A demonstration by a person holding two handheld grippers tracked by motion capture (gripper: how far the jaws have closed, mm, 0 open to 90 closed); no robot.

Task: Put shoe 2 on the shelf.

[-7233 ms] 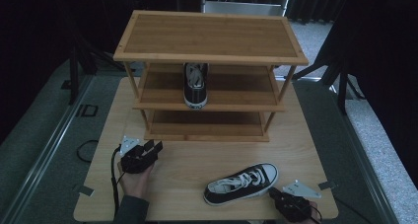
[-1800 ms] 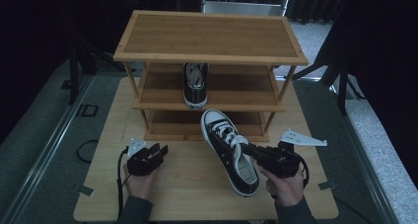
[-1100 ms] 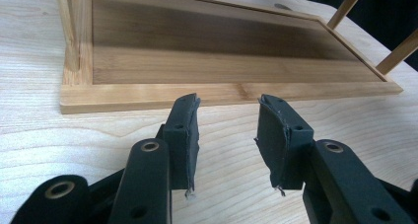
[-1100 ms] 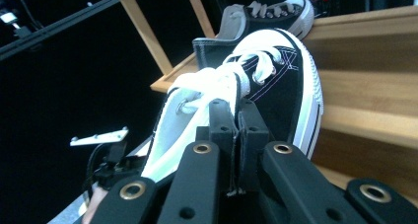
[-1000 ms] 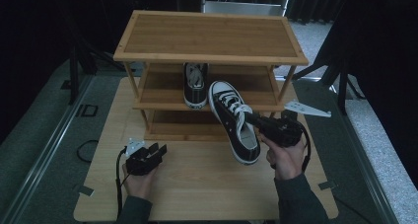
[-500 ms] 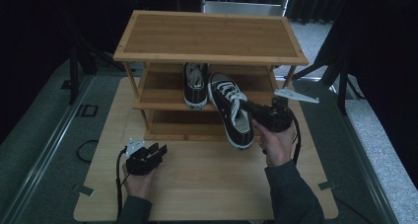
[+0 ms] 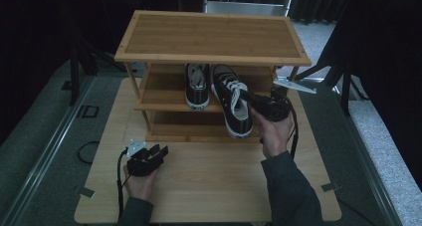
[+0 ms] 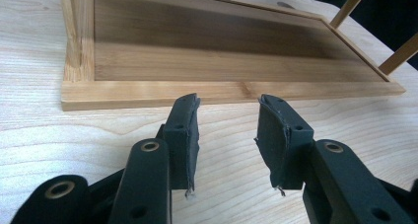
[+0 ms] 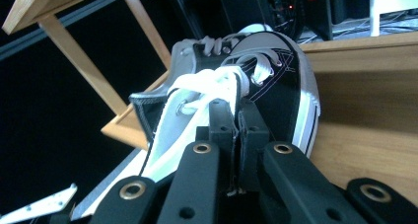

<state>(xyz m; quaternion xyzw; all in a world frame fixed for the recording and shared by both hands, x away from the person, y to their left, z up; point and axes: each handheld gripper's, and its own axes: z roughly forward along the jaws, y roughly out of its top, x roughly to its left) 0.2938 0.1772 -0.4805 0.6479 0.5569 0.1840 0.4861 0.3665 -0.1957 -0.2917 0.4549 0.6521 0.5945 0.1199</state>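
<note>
A black sneaker with white laces (image 7: 233,102) hangs in the air with its toe entering the middle shelf of the bamboo rack (image 7: 159,102). My right gripper (image 7: 255,101) is shut on its collar edge; in the right gripper view the jaws (image 9: 235,116) pinch the black fabric beside the laces of the sneaker (image 9: 276,81). A matching sneaker (image 7: 197,84) stands on that middle shelf to the left. My left gripper (image 7: 160,151) rests on the table in front of the rack, open, its fingers (image 8: 183,130) holding nothing.
The rack's top shelf (image 7: 211,36) overhangs the middle shelf. Its bottom shelf (image 8: 226,51) lies just ahead of the left gripper. The wooden table (image 7: 209,186) stands on grey carpet, with dark stands at the right.
My right gripper has carried the sneaker up and forward from above the table toward the middle shelf, beside the other shoe. The left gripper has stayed put.
</note>
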